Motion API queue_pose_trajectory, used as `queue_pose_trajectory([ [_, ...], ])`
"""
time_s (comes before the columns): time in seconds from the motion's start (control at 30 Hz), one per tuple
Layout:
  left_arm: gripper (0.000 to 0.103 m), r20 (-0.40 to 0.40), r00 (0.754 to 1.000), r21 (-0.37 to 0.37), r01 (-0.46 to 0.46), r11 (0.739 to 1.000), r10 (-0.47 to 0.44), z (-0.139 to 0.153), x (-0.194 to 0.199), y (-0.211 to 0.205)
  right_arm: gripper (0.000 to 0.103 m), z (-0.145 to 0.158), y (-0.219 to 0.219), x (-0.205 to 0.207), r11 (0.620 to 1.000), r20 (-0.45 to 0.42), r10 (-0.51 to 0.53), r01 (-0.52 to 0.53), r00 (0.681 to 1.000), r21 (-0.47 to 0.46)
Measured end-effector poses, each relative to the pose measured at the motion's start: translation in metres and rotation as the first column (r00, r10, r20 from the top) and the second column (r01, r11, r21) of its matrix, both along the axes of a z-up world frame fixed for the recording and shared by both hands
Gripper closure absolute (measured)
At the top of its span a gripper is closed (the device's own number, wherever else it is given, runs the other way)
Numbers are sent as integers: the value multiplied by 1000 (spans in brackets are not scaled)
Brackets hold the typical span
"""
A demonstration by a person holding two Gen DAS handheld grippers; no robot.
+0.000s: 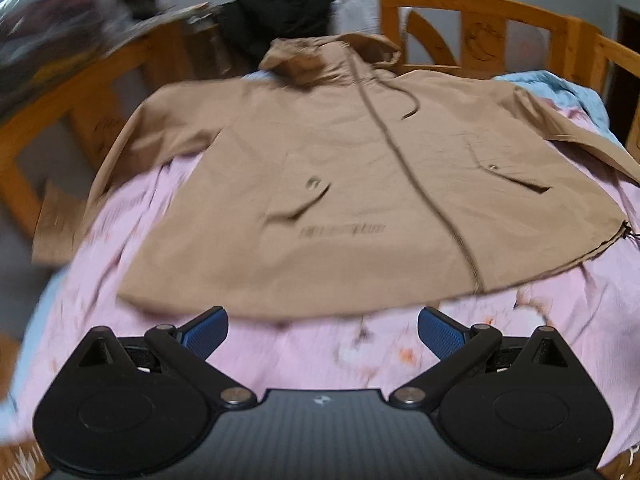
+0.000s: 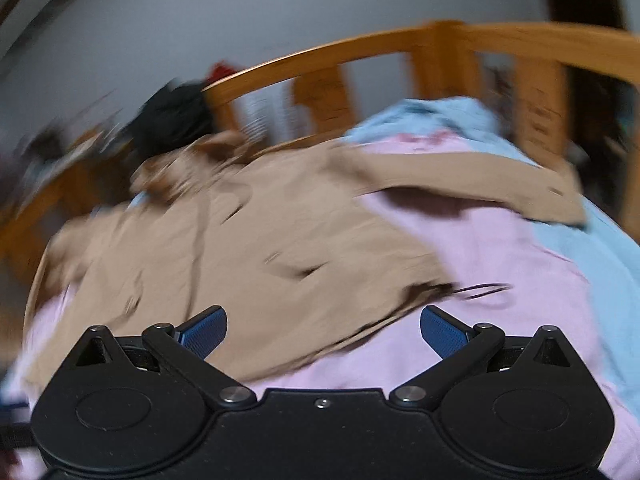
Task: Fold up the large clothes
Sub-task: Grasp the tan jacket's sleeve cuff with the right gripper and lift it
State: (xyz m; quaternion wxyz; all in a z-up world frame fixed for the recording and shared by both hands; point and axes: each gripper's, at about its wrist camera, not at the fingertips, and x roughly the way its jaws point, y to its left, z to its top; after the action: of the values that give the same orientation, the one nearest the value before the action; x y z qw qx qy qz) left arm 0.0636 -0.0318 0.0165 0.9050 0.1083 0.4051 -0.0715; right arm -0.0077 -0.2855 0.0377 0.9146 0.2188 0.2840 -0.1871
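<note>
Tan jacket (image 1: 360, 184) lies spread flat on the pink sheet (image 1: 328, 356) just ahead of both wide-open, empty claws, left gripper (image 1: 322, 330) and right gripper (image 2: 323, 330).

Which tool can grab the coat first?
Probably the right tool: the coat hem already lies between its open fingers. The left tool is open too, but its fingers sit short of the hem, over the pink sheet.

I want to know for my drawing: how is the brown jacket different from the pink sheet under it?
The jacket is plain tan; the sheet is pink with faint printed patches. The jacket has a hood, zipper and buttoned pockets; the sheet has none. The jacket lies on top, spread out flat; the sheet lies beneath and reaches past it. Both are cloth on the bed.
</note>
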Motion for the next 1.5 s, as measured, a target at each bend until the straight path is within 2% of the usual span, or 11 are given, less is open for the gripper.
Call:
queue_pose_trajectory([
  [0.23, 0, 60, 996, -42, 71, 997, -68, 25, 41, -48, 1, 4, -117, -33, 936, 6, -341, 339, 940, 96],
  [0.53, 0, 4, 993, -61, 119, 991, -119, 0, 71, -90, 12, -68, -220, -26, 715, -72, -590, 562, 804, 416],
  [0.8, 0, -45, 994, -39, 95, 995, -97, -3, 82, -82, 21, -90, -252, 0, 522, -93, -789, 743, 607, 418],
  [0.83, 0, -42, 995, -28, 93, 995, -94, 0, 82, -79, 25, -90, -253, 3, 511, -79, -807, 759, 585, 405],
  [0.87, 0, -40, 995, -18, 89, 996, -90, 3, 83, -77, 41, -92, -256, 5, 503, -75, -817, 771, 571, 392],
  [0.9, 0, -38, 996, -8, 85, 996, -86, 7, 83, -76, 69, -94, -258, 7, 488, -83, -829, 788, 553, 375],
  [0.97, 0, -31, 997, 14, 78, 997, -77, 16, 85, -70, 78, -99, -260, 10, 453, -103, -848, 813, 519, 365],
  [1.03, 0, -27, 998, 30, 65, 997, -64, 27, 89, -63, 88, -91, -252, 9, 470, -73, -850, 812, 523, 345],
  [1.2, 0, -6, 999, -17, 39, 999, -39, 55, 99, -38, 100, -32, -218, 17, 652, 129, -756, 725, 641, 222],
  [1.37, 0, 44, 998, -73, 41, 996, -38, 73, 103, -17, 100, 61, -202, 55, 823, 326, -560, 557, 762, 114],
  [1.5, 0, 88, 996, -128, 28, 991, -16, 82, 110, 5, 101, 154, -183, 107, 922, 476, -319, 384, 820, -43],
])
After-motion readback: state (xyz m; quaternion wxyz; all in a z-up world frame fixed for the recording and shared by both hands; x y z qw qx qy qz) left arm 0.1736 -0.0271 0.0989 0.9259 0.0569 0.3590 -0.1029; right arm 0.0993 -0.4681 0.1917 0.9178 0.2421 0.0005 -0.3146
